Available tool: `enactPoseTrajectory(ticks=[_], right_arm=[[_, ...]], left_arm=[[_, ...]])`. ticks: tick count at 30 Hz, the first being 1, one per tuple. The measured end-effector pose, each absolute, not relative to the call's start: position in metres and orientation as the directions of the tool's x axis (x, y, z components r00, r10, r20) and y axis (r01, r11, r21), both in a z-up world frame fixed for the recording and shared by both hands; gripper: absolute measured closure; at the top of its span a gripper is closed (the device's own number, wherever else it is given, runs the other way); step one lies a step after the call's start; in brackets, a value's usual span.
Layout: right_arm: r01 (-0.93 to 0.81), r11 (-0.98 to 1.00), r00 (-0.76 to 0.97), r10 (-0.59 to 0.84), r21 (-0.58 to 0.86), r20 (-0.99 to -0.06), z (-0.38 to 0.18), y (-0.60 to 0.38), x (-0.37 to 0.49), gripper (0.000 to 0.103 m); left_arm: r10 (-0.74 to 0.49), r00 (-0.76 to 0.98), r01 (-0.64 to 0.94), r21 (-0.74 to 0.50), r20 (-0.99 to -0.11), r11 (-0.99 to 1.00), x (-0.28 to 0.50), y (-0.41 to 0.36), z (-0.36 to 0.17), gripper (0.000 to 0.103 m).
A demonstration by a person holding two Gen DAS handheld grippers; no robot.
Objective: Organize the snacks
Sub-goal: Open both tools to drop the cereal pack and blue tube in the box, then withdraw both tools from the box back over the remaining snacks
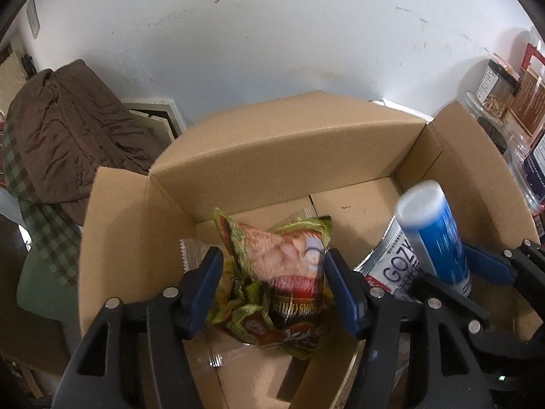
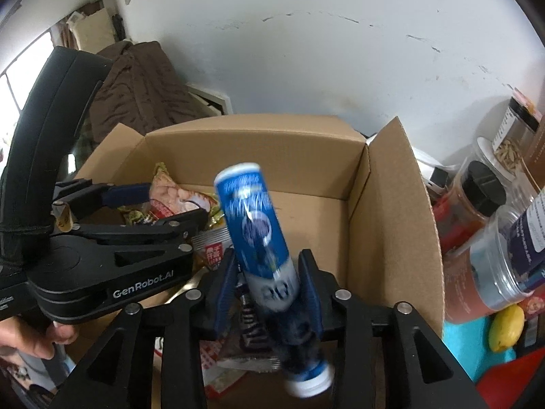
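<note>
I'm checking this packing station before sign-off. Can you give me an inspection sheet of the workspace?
Surface: hidden under the cardboard box, flaps open.
Job's things: green snack bag and blue tube over the box; white pouch inside.
Clutter: jars and a yellow fruit right of the box.
Grippers: left gripper flanks the bag, pads not pressing; right gripper around the blurred tube, grip unclear.
Cables: nothing seen.
Surroundings: scuffed white wall, brown cloth on the left.
</note>
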State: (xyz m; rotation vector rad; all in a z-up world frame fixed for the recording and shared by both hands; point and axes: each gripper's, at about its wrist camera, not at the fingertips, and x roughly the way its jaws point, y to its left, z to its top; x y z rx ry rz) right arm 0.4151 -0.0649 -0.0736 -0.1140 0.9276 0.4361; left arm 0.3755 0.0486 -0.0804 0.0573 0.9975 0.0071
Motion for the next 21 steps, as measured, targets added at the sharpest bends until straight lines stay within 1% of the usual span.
enactPoseTrajectory(ticks=[4, 6, 11, 18, 21], right_arm=[[-0.415, 0.905, 0.534, 0.323, 0.09, -0.781, -0.066, -0.07, 0.41, 0.062], [-0.413, 0.906, 0.544, 0.327, 0.092, -0.773, -0.061, -0.074, 0.406, 0.06], [-0.407, 0.909, 0.572, 0.329, 0.088, -0.751, -0.05, -0.081, 0.4, 0.054], [-0.408, 0.91, 0.621, 0.337, 0.075, -0.707, -0.028, -0.088, 0.384, 0.054], [-0.414, 0.909, 0.65, 0.333, 0.049, -0.683, -0.016, -0.092, 0.37, 0.054]], left_arm=[[0.038, 0.581, 0.015, 0.057, -0.813, 0.998, 0.368, 0.046, -0.067, 0.039], [0.043, 0.598, 0.012, 0.062, -0.8, 0.998, 0.363, 0.044, -0.061, 0.028], [0.048, 0.642, 0.007, 0.068, -0.766, 0.998, 0.354, 0.044, -0.045, 0.028], [0.031, 0.695, 0.016, 0.059, -0.718, 0.998, 0.336, 0.044, -0.02, 0.028], [0.048, 0.716, 0.005, 0.073, -0.697, 0.997, 0.324, 0.041, -0.01, 0.028]])
